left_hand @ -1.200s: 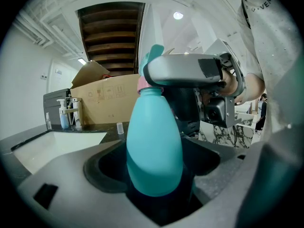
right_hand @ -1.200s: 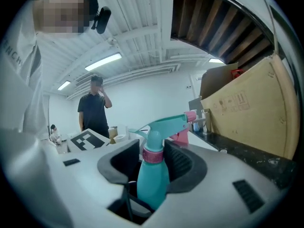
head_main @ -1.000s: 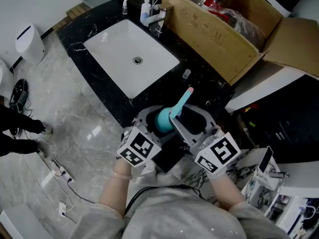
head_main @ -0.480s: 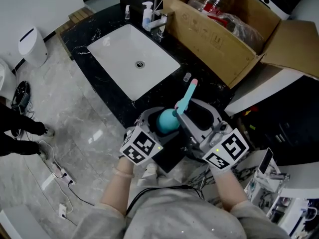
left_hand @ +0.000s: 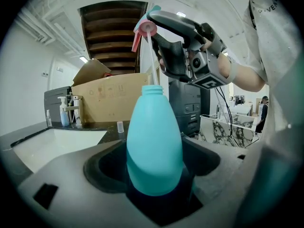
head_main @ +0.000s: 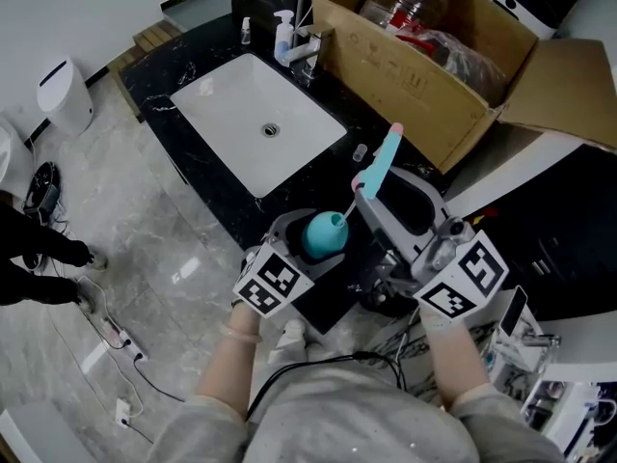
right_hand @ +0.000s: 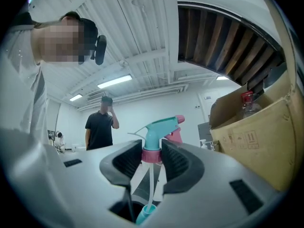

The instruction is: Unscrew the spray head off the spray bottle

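My left gripper (head_main: 319, 243) is shut on the body of a teal spray bottle (head_main: 326, 233), which stands upright with its neck bare (left_hand: 153, 90). The teal spray head (head_main: 380, 166), with a pink collar and pink nozzle, hangs above and to the right of the neck. My right gripper (head_main: 370, 194) is shut on that pink collar (right_hand: 152, 156). The thin white dip tube (left_hand: 152, 56) runs from the head down into the bottle's neck (right_hand: 145, 215). The left gripper view shows the right gripper (left_hand: 185, 46) over the bottle (left_hand: 154, 141).
A white sink (head_main: 255, 114) is set in the black countertop (head_main: 217, 196) ahead, with a soap dispenser (head_main: 284, 25) behind it. An open cardboard box (head_main: 424, 61) stands at the right. A small clear vial (head_main: 359, 150) stands near it. A person (right_hand: 102, 127) stands in the background.
My right gripper has risen up and to the right with the spray head, lifting it clear of the bottle neck and baring the dip tube. The left gripper has kept the bottle still.
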